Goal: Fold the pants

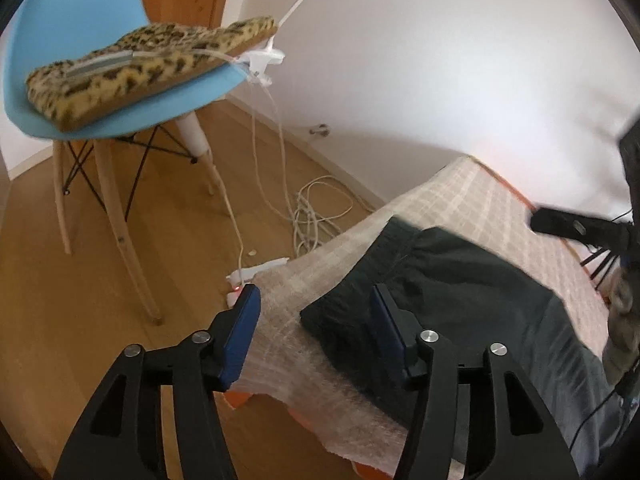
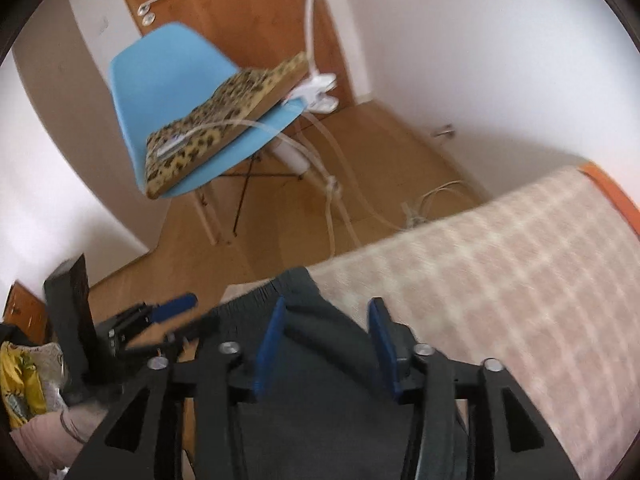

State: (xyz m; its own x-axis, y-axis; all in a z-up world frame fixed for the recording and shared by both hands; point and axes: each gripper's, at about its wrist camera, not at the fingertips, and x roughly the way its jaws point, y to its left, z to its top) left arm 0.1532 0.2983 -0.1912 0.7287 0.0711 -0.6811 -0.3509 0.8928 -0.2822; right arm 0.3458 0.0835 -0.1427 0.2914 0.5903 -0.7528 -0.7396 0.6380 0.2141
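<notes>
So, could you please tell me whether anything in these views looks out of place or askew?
Mostly the surroundings: a tangle of white cables lies loose on the floor beside the covered table, and the leopard cushion overhangs the blue chair seat's edge. The dark pants look rumpled, not damaged.

Both wrist views close over the table (image 1: 480, 196); shared blue chair (image 2: 160, 80) beyond

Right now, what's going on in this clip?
A person holds a two-finger gripper in each hand over dark pants spread on a checked cloth. The left gripper is open by a corner of the fabric; the right gripper is open over the bunched edge. Neither has gripped yet.
</notes>
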